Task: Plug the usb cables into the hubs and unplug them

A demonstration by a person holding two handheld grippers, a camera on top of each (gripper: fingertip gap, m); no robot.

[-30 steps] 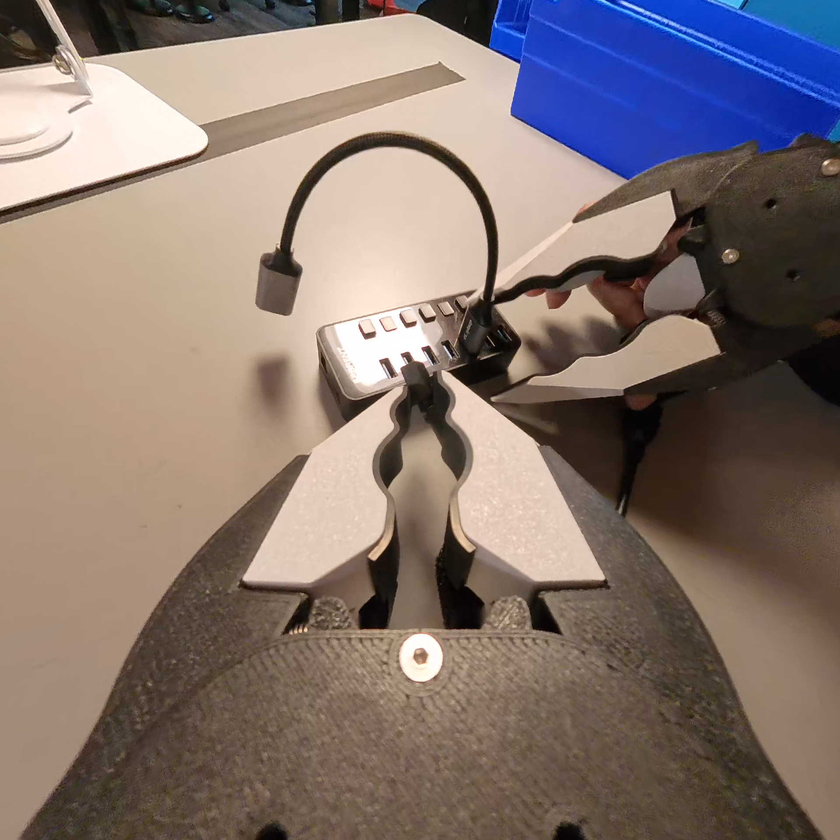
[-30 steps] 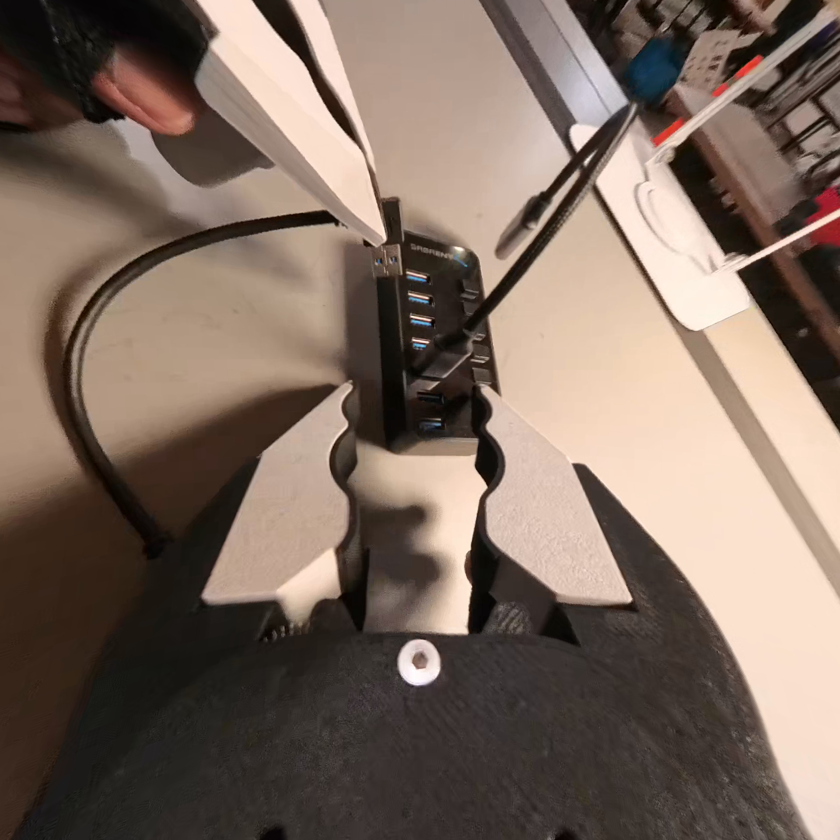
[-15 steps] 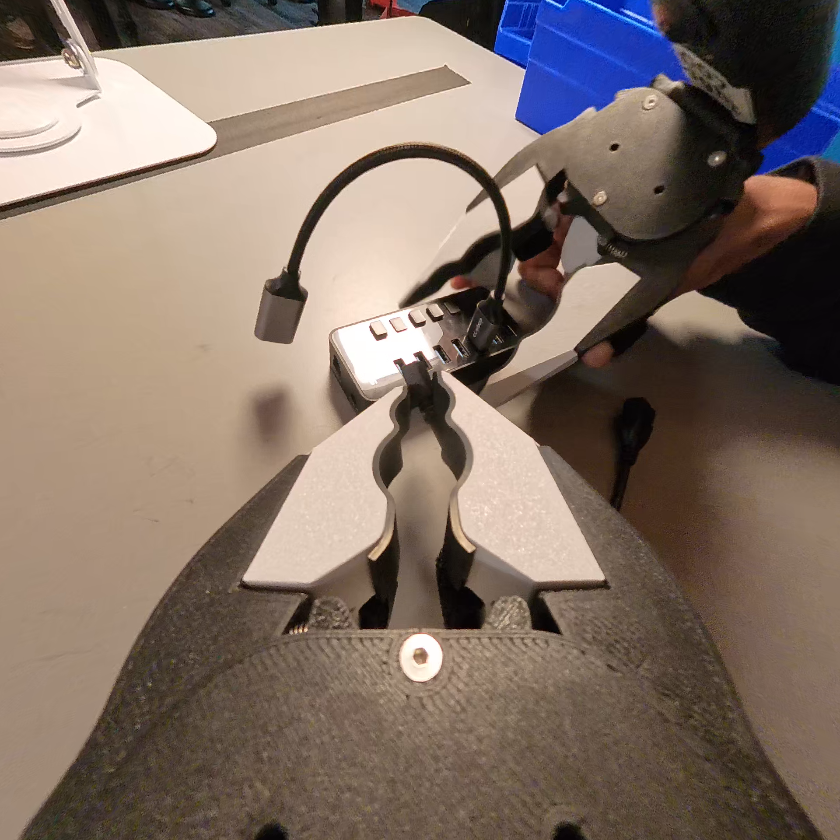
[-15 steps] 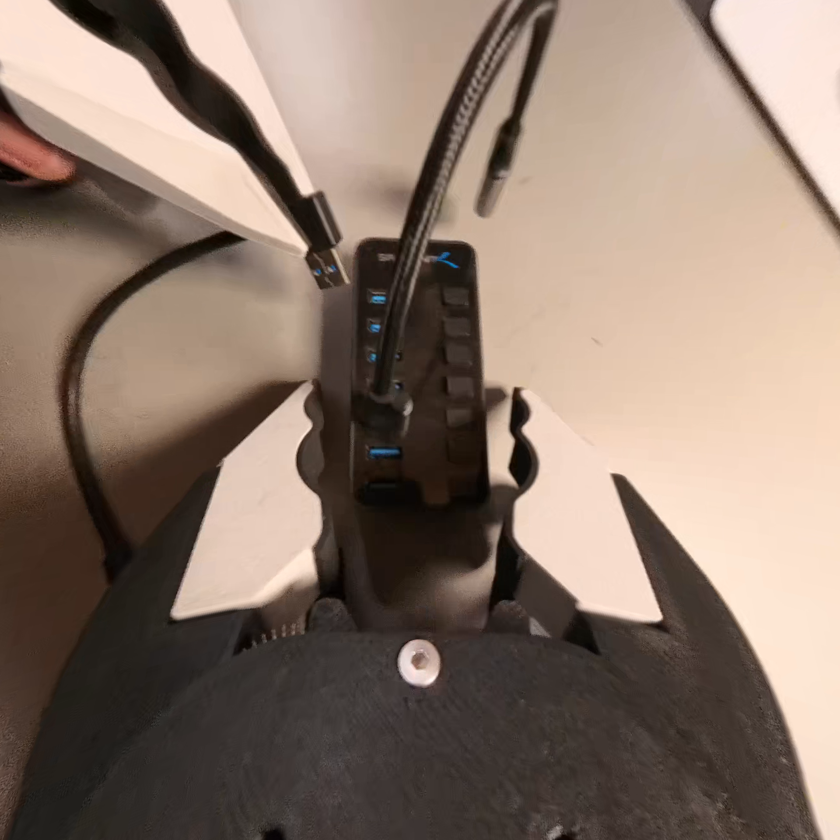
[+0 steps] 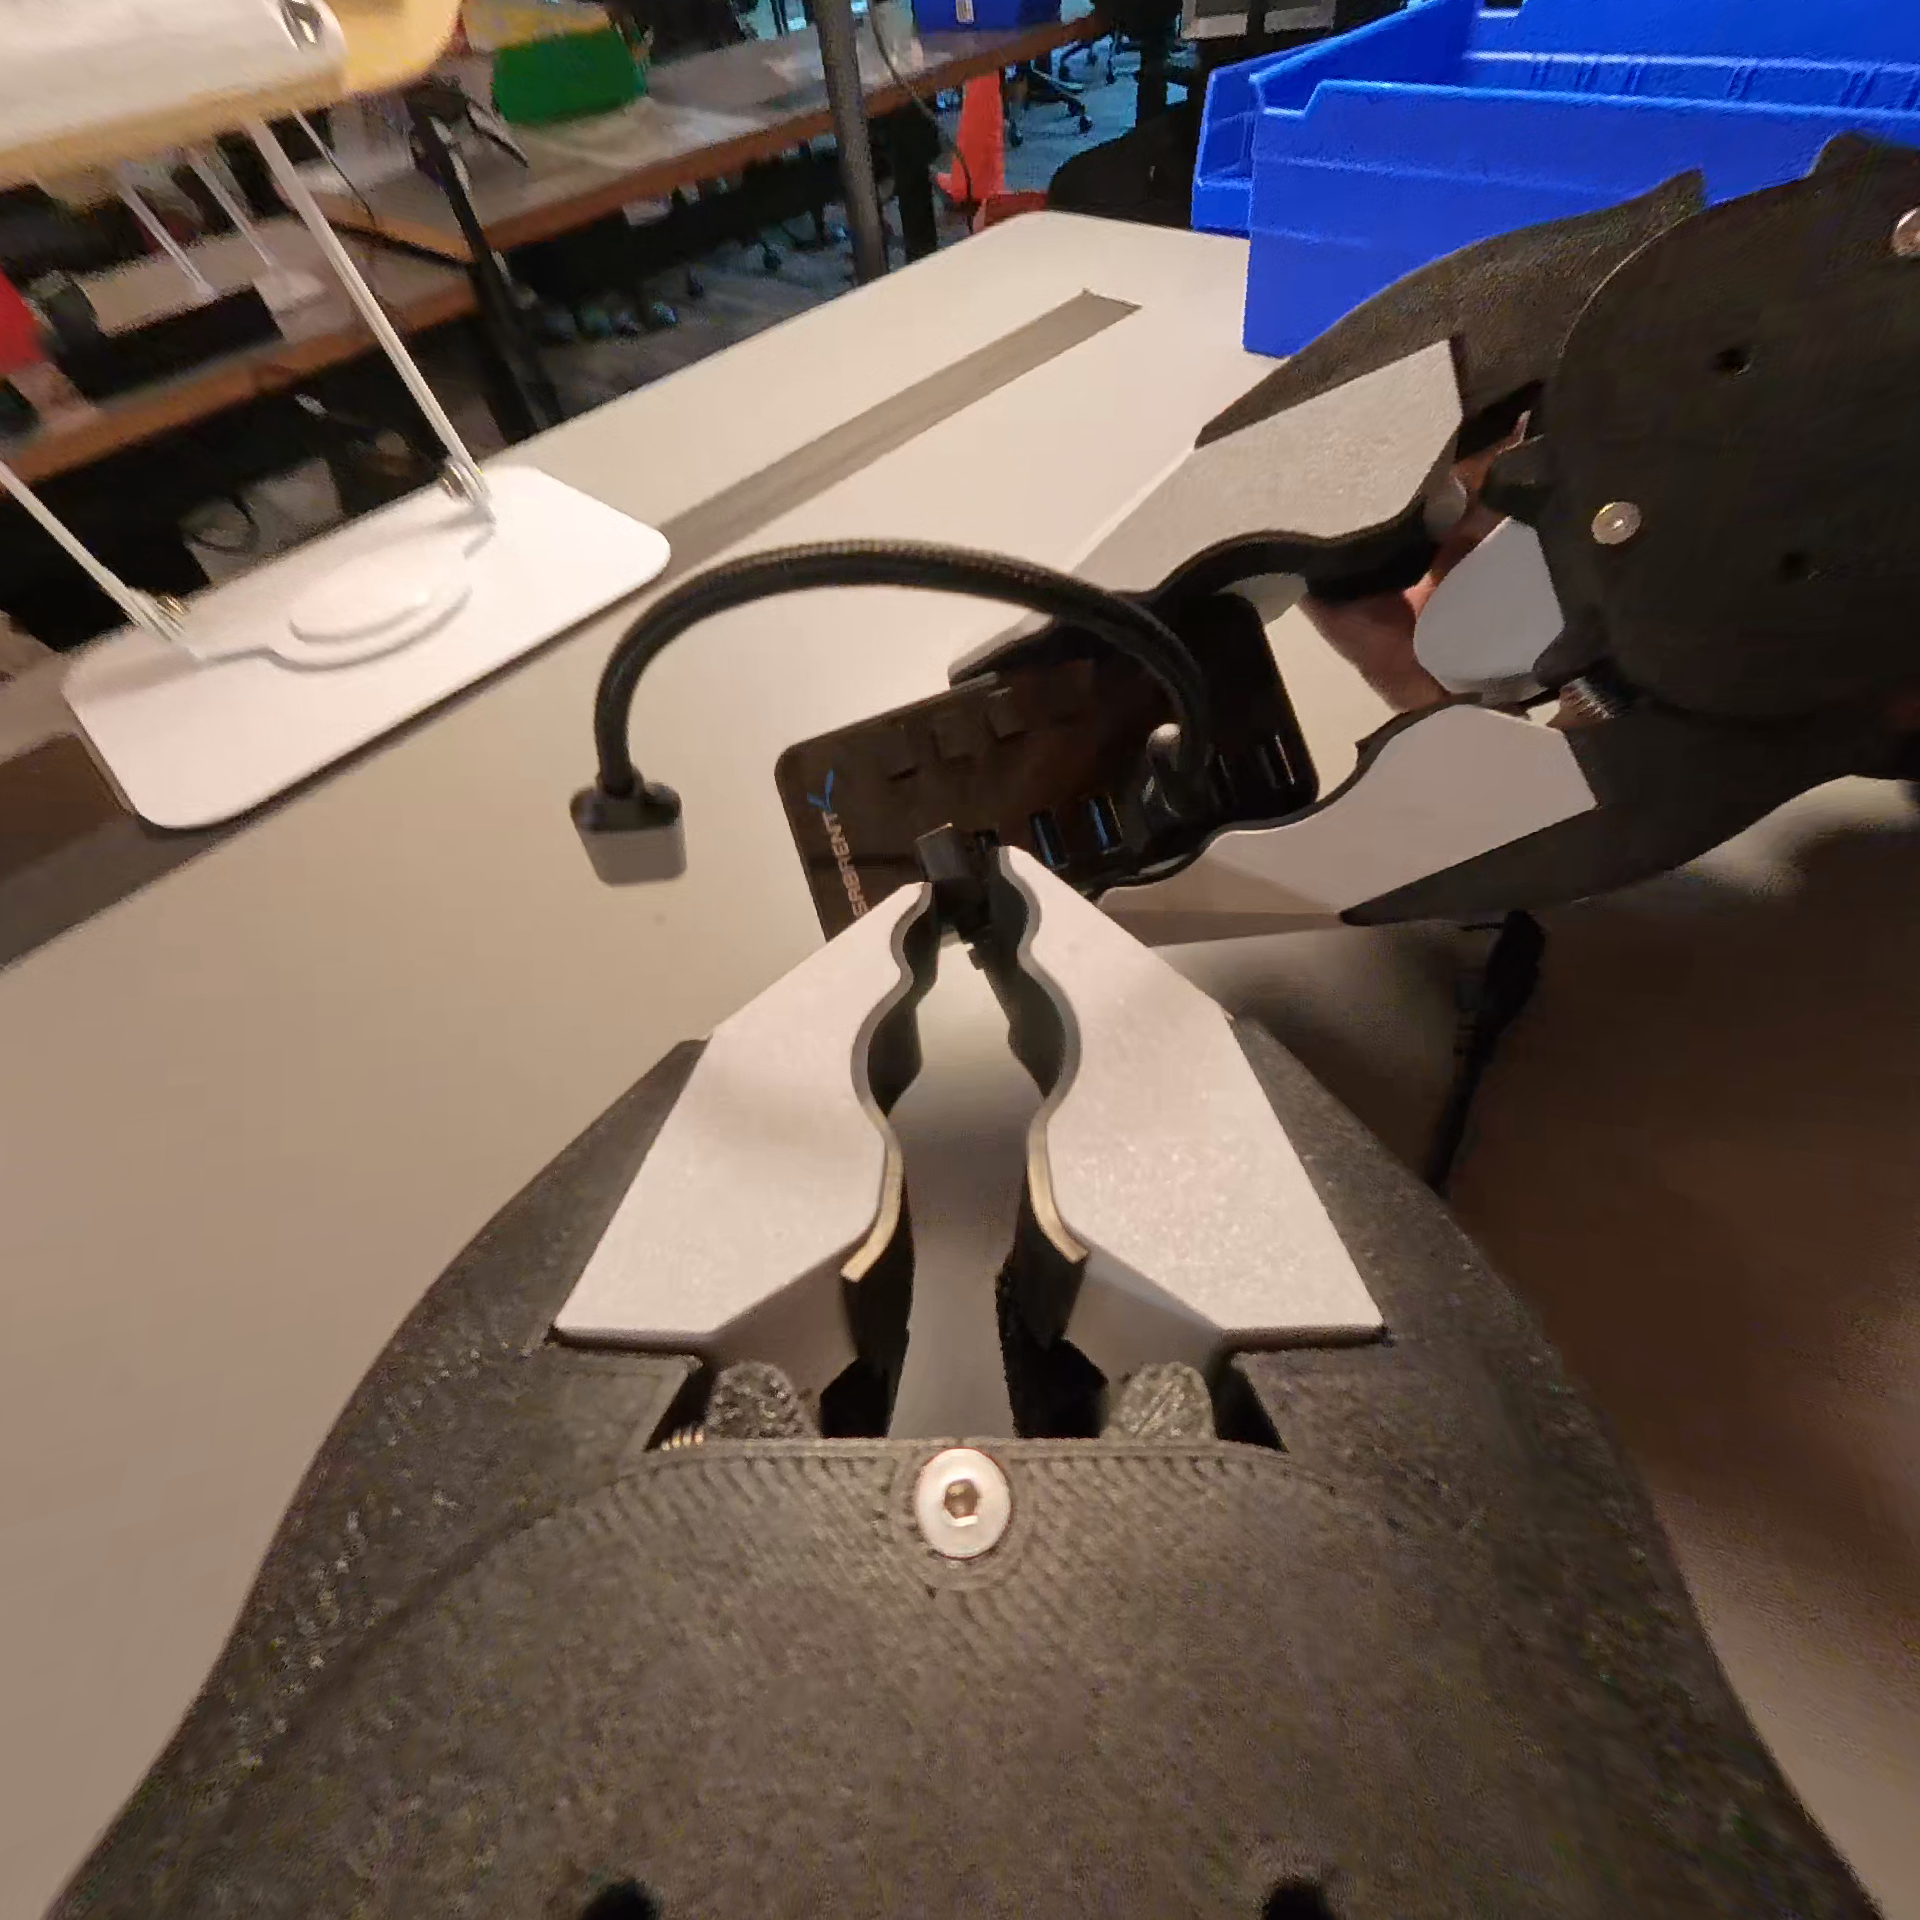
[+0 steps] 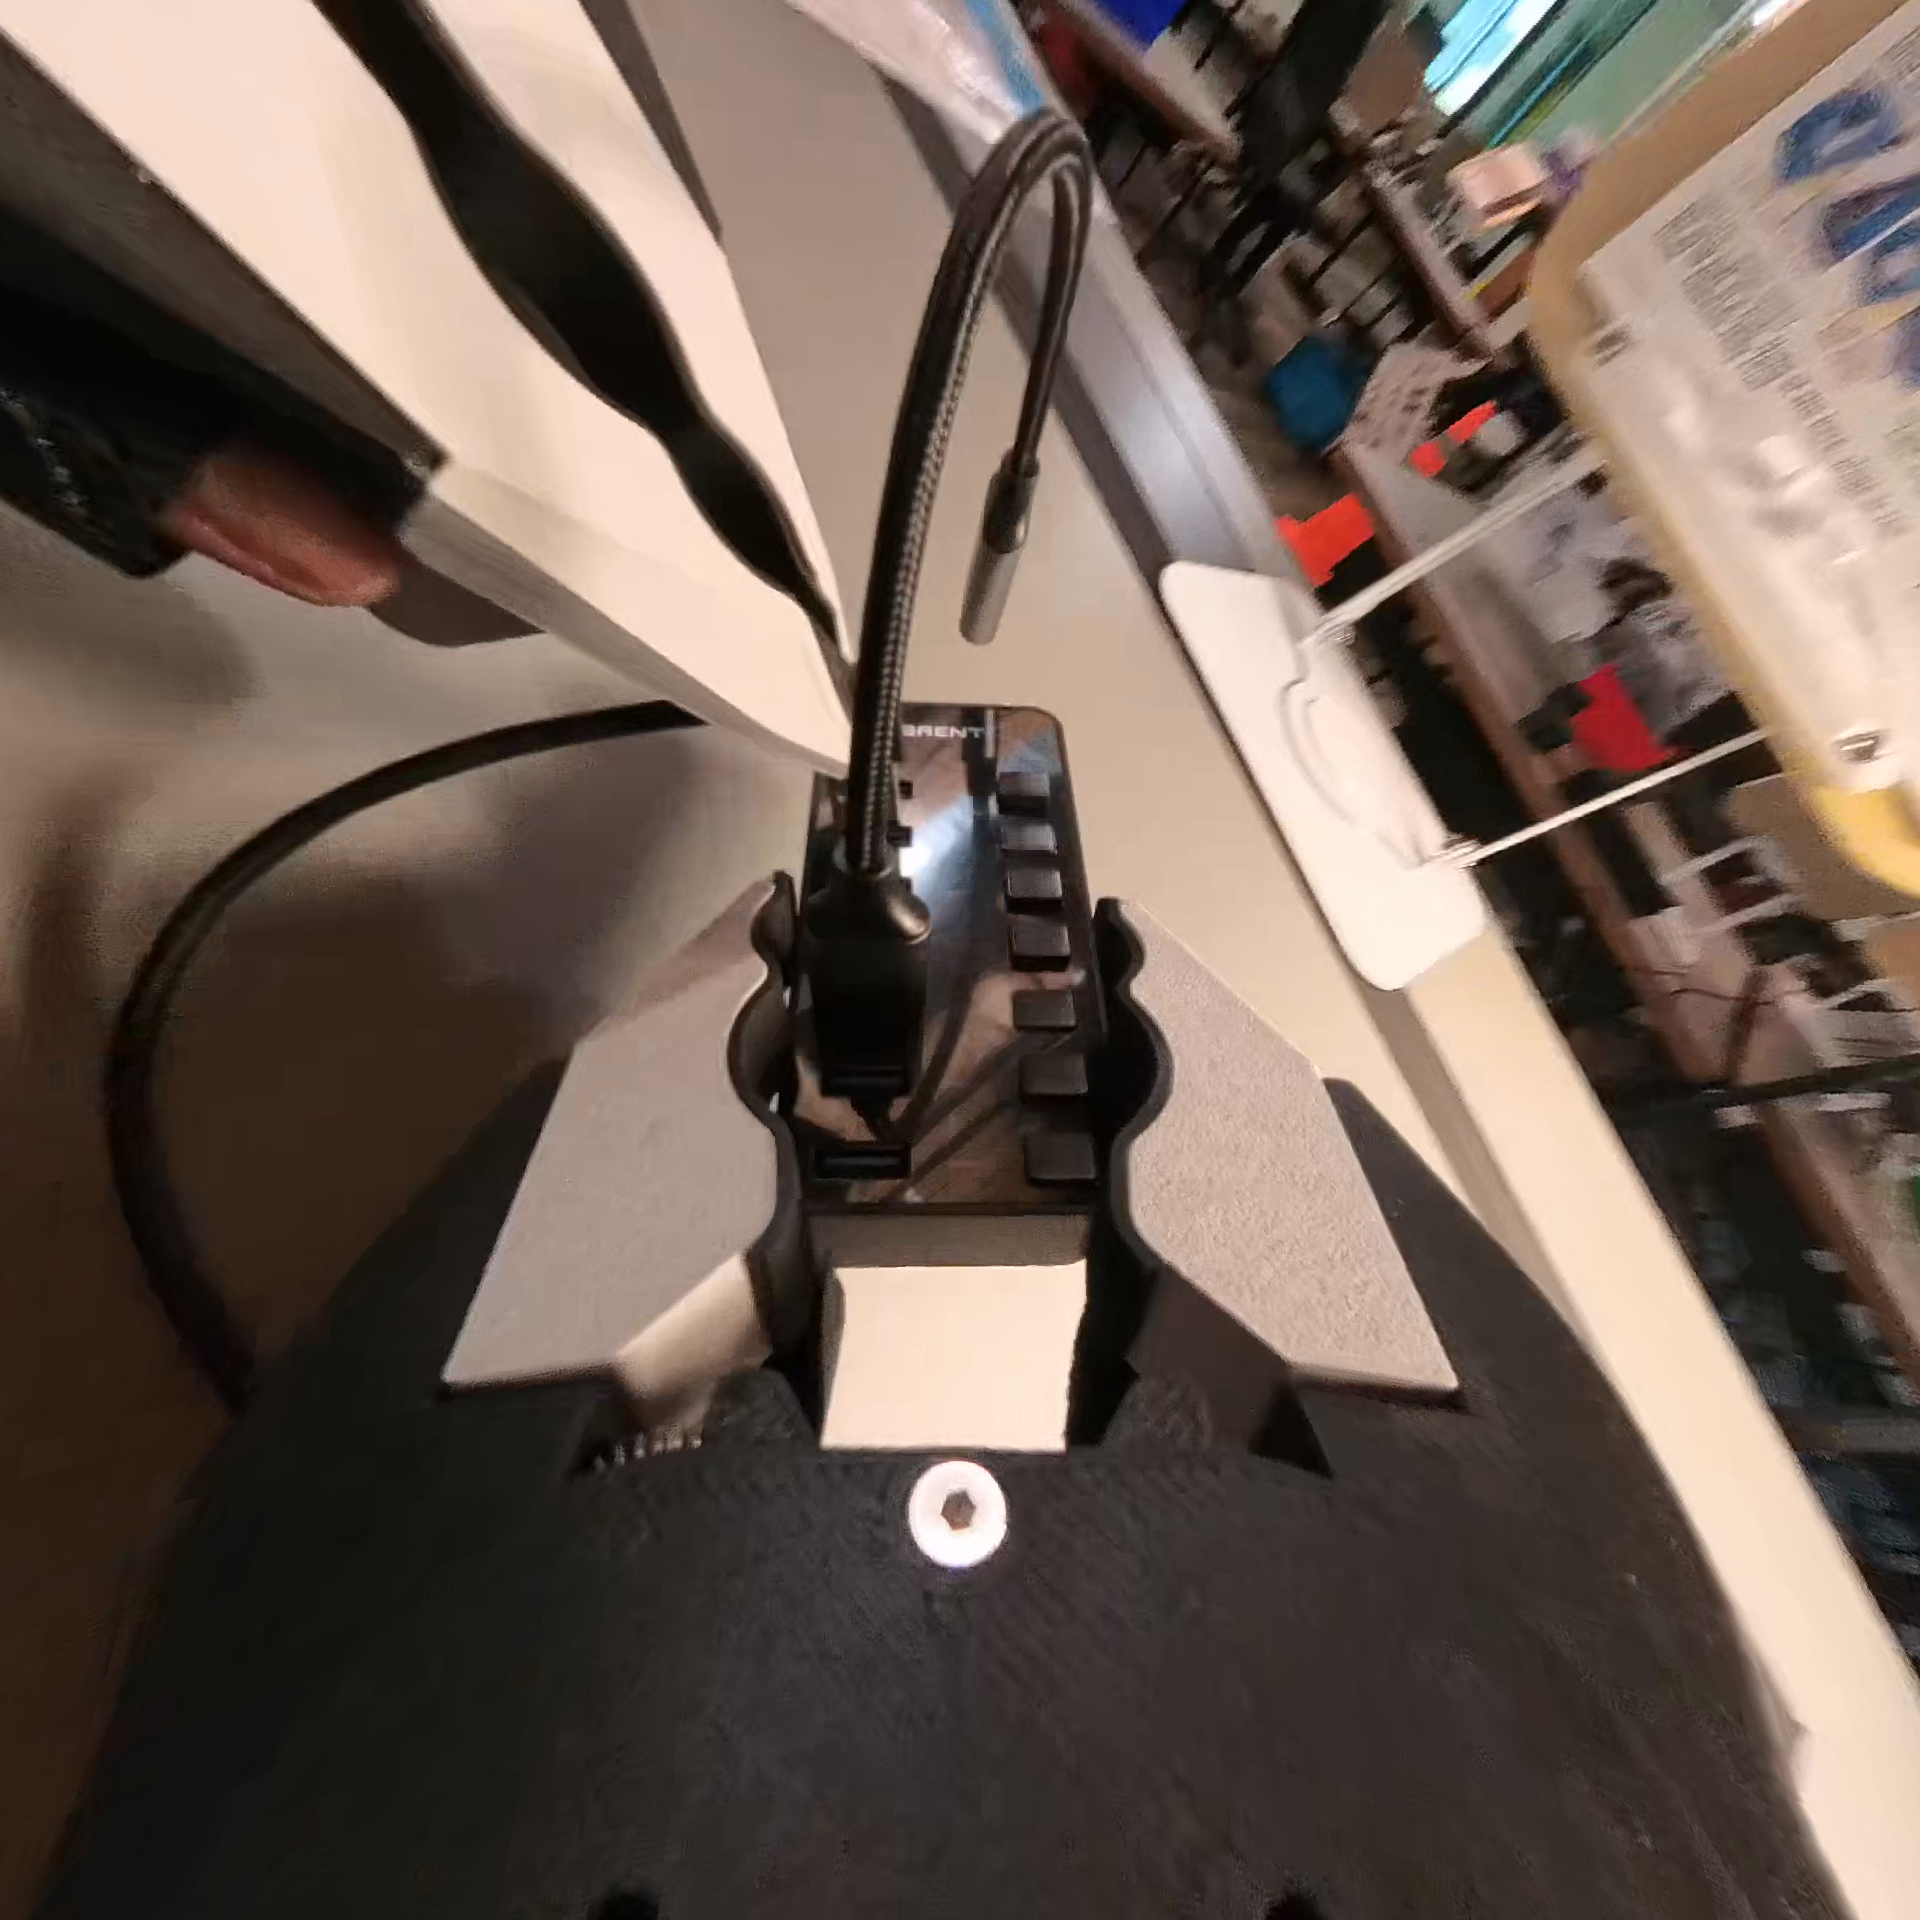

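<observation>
Lifted hub [image 6: 940, 1039] now hides left plug [image 5: 951, 860].

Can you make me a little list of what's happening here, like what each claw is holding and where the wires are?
left gripper: shut on a black plug, right at the hub's near edge
right gripper: shut on the USB hub, one finger each side
hub: black, lifted and tilted off the table
braided cable: plugged into the hub, arches up, free end hangs in the air
background: white stand base, blue bins
</observation>
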